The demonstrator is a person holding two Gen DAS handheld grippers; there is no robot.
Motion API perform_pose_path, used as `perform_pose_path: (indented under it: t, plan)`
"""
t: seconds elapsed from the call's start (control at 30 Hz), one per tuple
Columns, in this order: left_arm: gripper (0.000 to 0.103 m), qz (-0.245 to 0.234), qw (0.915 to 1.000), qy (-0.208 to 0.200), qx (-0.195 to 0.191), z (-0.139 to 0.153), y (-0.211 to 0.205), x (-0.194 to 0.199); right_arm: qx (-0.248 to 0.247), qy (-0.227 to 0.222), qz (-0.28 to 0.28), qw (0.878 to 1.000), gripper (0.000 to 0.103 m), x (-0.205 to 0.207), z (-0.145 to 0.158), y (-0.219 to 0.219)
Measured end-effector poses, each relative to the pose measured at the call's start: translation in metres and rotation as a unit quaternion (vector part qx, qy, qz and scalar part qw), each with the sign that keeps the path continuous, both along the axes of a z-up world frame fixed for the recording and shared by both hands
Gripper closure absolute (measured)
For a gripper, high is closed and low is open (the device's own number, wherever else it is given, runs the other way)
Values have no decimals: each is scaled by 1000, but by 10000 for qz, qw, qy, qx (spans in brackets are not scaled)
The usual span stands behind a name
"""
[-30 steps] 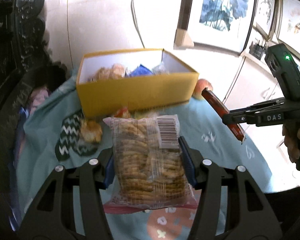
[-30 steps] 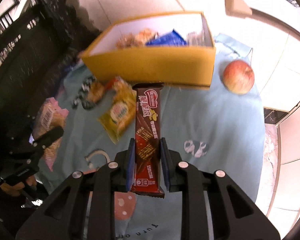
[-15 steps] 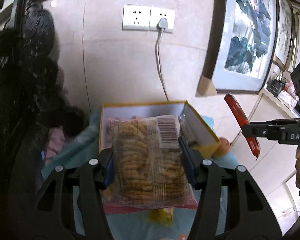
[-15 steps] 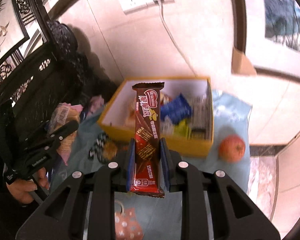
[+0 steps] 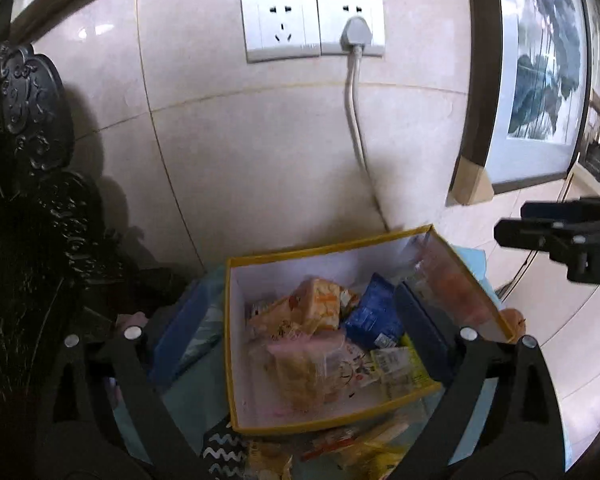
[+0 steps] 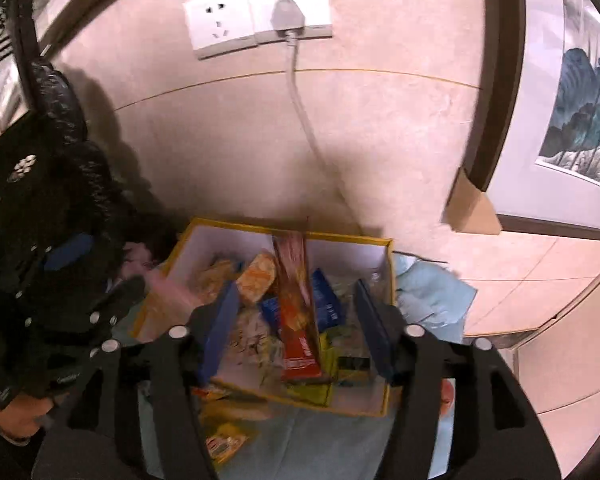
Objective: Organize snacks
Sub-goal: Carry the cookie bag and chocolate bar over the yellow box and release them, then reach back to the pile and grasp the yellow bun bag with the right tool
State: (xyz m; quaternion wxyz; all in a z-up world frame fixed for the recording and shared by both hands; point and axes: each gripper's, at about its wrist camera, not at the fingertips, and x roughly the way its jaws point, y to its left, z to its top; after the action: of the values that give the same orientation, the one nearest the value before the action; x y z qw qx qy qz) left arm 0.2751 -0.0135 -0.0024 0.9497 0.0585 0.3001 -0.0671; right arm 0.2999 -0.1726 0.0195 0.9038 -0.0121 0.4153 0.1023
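A beige tiled wall [image 5: 260, 152] fills most of both views, with a framed painting [image 5: 540, 80] leaning at its right side and a double white socket [image 5: 312, 26] holding a grey plug [image 5: 356, 32] whose cord runs down behind the table. On the light blue tablecloth [image 6: 432, 292] stands the yellow snack box [image 5: 230, 344], white inside and already holding several packets: an orange packet [image 5: 316, 308], a blue packet [image 5: 374, 316], and the clear biscuit bag [image 5: 304, 372] lying on top of the pile. The left gripper [image 5: 300, 332] hangs over the box with its jaws opening wide and nothing between its pads. The right gripper [image 6: 296, 324] is also opening; the brown-and-red wafer bar [image 6: 296, 304] stands tilted between its blue pads, clear of both, its lower end down among the packets. More snacks [image 6: 224, 440] lie on the cloth in front of the box.
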Motion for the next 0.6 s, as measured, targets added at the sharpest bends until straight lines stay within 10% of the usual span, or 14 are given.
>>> perform_pose_path:
  t: [0.6]
  plan:
    - [7,531,9971,386,-385,-49,45,-59,-459,-177,266,9984,41,-63,-14,29]
